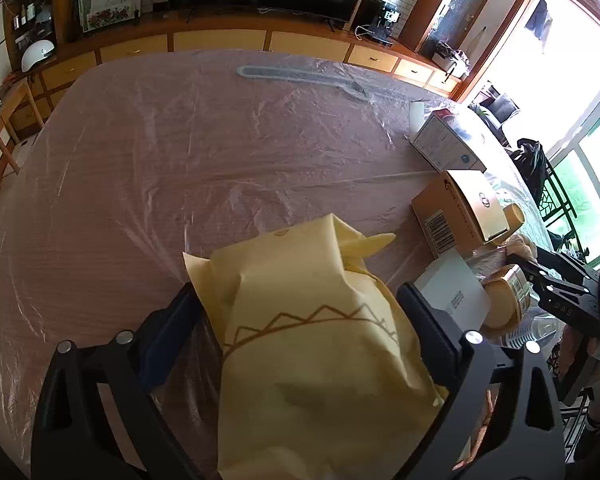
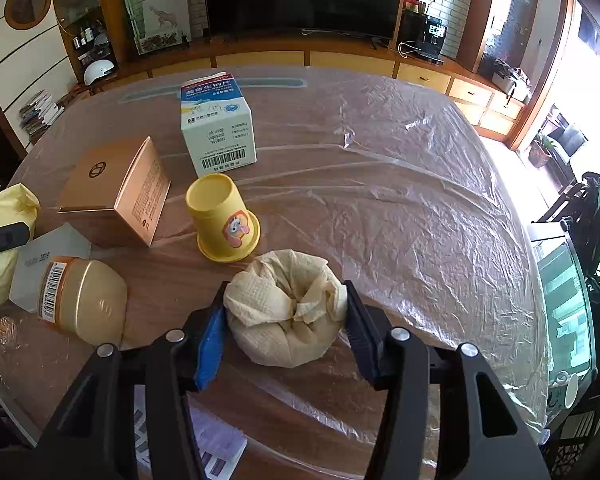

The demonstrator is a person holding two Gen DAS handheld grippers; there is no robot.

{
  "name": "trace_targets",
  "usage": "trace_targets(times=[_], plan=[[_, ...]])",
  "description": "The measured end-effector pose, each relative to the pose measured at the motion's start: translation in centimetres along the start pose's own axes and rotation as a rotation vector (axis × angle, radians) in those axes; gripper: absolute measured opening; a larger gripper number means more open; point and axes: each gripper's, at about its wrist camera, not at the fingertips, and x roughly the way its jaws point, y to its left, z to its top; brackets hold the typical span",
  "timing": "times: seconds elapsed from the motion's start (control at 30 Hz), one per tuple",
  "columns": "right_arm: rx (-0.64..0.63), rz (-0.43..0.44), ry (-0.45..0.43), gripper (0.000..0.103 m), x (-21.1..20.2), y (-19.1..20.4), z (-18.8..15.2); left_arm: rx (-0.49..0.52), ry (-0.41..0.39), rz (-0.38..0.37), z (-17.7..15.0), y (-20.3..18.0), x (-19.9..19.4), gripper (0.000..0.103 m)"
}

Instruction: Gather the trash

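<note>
Your right gripper point(image 2: 286, 312) pinched the crumpled tissue point(image 2: 286, 308) dead centre; your left gripper point(image 1: 300, 312) gripped the yellow bag point(image 1: 300, 320), its length running along the fingers.

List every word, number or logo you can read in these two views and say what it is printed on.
"D A S": white letters on the right hand-held gripper.
White and blue carton: Chinese print, small numbers and a barcode, too blurred to read.
Gold box: round logo, fine print unreadable.
Gold jar: barcode label, digits unreadable.
Yellow cup: cartoon sticker, no words.
Yellow wrapper in the left hand-held gripper: zigzag line, no text.
</note>
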Motion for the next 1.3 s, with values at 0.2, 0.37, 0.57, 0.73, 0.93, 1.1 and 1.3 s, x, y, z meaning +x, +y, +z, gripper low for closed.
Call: trace_targets(times=[0.2, 0.37, 0.57, 0.73, 0.93, 1.1, 1.3], plan=[[0.013, 0.037, -0.008, 0.05, -0.1, -0.3, 0.2, -0.024, 0.0, -0.034, 0.0, 0.5, -0.4, 0.069], [0.013, 0.035, -0.027, 0.05, -0.6, -0.3, 0.4, -0.039, -0.021, -0.061, 0.0, 0.7, -1.1, 0.062], [0.027, 0.048, -0.051, 0.05, -1.5, -0.3, 0.8, -0.033, -0.074, -0.069, 0.6, 0.4, -3.0, 0.061], [0.043, 0.062, -0.069, 0.05, -2.7, -0.5, 1.1, -0.025, -0.097, -0.059, 0.5, 0.2, -4.1, 0.061], [0.07, 0.117, -0.081, 0.05, -4.2, -0.4, 1.2, -0.024, -0.101, -0.061, -0.1, -0.3, -4.7, 0.06], [0.083, 0.178, -0.1, 0.05, -6.0, -0.2, 1.0, -0.014, -0.109, -0.076, -0.8, -0.8, -5.4, 0.06], [0.079, 0.23, -0.116, 0.05, -8.0, 0.5, 0.5, -0.004, -0.116, -0.089, -1.9, -1.9, -6.3, 0.06]])
